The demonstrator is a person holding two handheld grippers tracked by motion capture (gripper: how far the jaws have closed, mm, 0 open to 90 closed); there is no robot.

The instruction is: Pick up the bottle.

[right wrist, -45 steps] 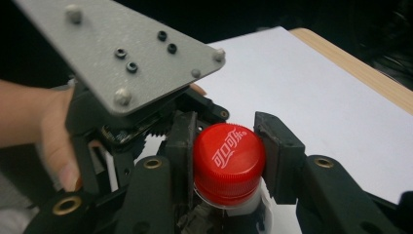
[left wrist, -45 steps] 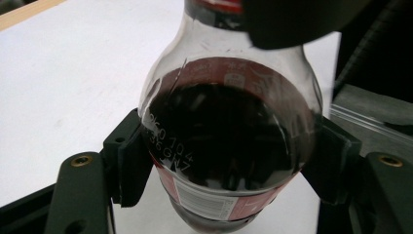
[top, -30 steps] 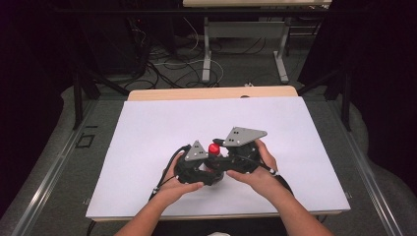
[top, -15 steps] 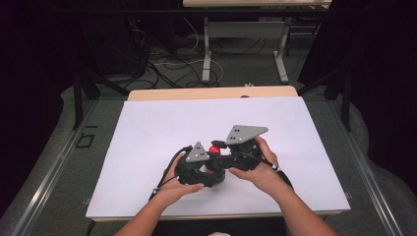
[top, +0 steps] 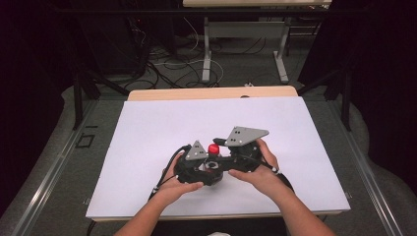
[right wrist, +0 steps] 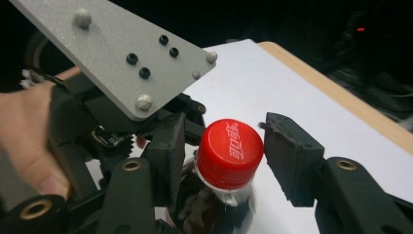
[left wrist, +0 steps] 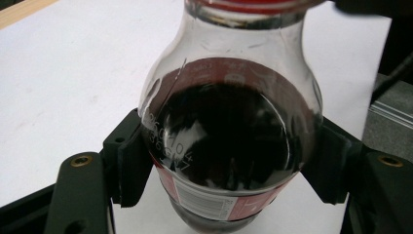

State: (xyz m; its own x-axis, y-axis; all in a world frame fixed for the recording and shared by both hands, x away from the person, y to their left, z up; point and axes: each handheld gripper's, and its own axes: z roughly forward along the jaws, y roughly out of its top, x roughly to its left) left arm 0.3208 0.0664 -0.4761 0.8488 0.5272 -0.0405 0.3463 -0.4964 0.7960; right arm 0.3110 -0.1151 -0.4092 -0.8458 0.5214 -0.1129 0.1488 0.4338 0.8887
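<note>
White script lettering is showing on top of the red cap (right wrist: 230,151), a brand mark in curling strokes, too slanted to spell out. On the bottle (left wrist: 229,141), embossed digits are running down the clear shoulder, something like 260704 with a second row under it, hard to make out. Fine print is sitting on the white panel of the red label (left wrist: 207,202), too small to read.

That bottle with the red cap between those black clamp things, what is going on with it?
A person is working a bottle of dark drink with two hand-held grippers over a white table. The left gripper clamps the bottle's body from both sides. The right gripper sits around the red cap, one jaw touching it, the other a little off. It looks like the start of unscrewing the cap, which is on.
</note>
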